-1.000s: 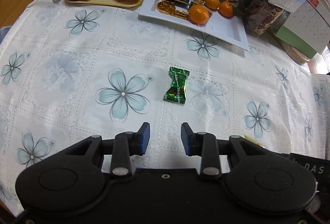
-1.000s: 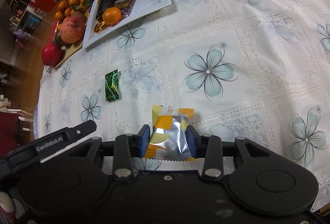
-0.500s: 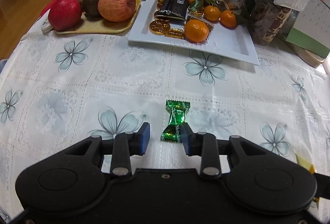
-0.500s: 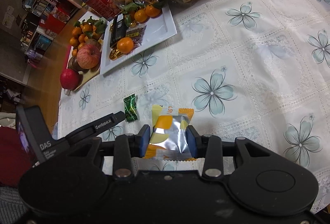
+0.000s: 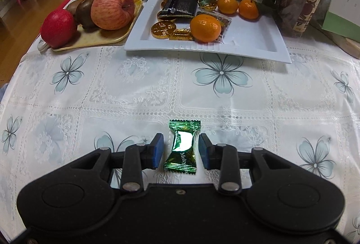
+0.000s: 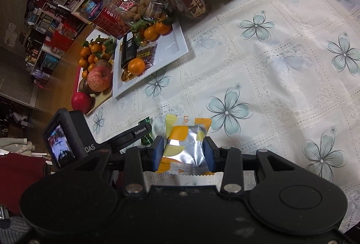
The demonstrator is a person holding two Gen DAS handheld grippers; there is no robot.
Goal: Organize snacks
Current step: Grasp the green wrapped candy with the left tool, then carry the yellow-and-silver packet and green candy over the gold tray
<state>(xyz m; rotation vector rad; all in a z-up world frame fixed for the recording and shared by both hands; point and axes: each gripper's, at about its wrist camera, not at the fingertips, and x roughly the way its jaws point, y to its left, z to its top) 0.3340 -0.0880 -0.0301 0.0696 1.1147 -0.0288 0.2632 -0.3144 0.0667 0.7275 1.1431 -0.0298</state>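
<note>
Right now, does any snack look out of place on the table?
Yes: the green candy lies alone on the tablecloth, between the left gripper's open jaws, while the other sweets sit on the white tray.

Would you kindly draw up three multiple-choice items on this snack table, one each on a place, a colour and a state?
1. Where does the green wrapped candy lie?
A. On the white tray
B. On the tablecloth, between the left tool's blue pads
C. Beside the red apple

2. What colours show on the packet in the right tool?
A. Orange, yellow and silver
B. Black and red
C. Plain green

3. What is the state of the left tool?
A. Shut on the candy
B. Open, pads clear of the candy
C. Holding a tangerine

Answers:
1 B: the candy rests on the flowered tablecloth between the pads.
2 A: the snack packet shows those colours.
3 B: gaps show on both sides of the wrapper; its jaws have just been opening.
</note>
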